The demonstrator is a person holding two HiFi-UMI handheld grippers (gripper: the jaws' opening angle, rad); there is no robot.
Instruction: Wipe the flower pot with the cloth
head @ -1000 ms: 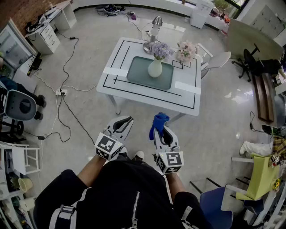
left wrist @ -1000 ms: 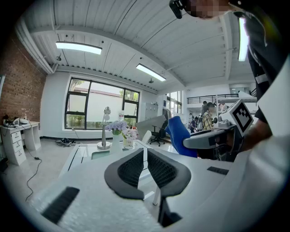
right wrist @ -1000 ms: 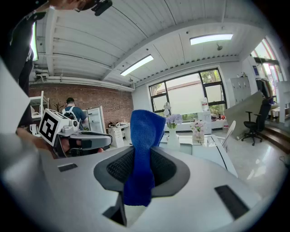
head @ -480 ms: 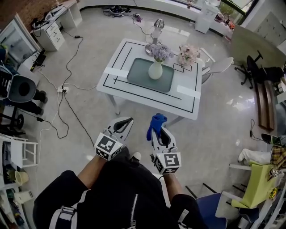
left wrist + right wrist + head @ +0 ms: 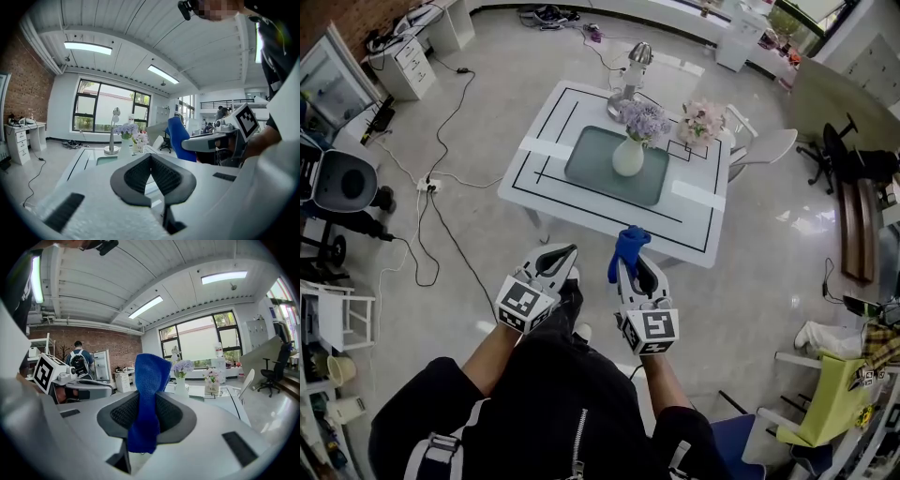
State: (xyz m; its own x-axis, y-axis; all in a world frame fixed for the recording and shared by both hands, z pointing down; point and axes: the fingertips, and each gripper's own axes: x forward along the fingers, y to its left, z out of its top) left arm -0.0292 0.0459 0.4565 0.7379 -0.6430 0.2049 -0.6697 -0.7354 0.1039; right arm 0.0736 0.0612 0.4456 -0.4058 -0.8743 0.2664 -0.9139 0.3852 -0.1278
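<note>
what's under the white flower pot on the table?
The flower pot stands on a grey-green mat on the white table. Its base covers the mat beneath, so that patch can't be seen.

- The left tongs (image 5: pixel 556 259) are held low in front of the body, pointing forward and slightly right, with the jaws closed together on nothing.
- The right tongs (image 5: pixel 629 270) sit just beside them, pointing forward, with the jaws clamped on a blue cloth (image 5: pixel 629 246) that stands up past the tips.
- The left forearm (image 5: pixel 490 353) and right forearm (image 5: pixel 659 375) reach forward from black sleeves.
</note>
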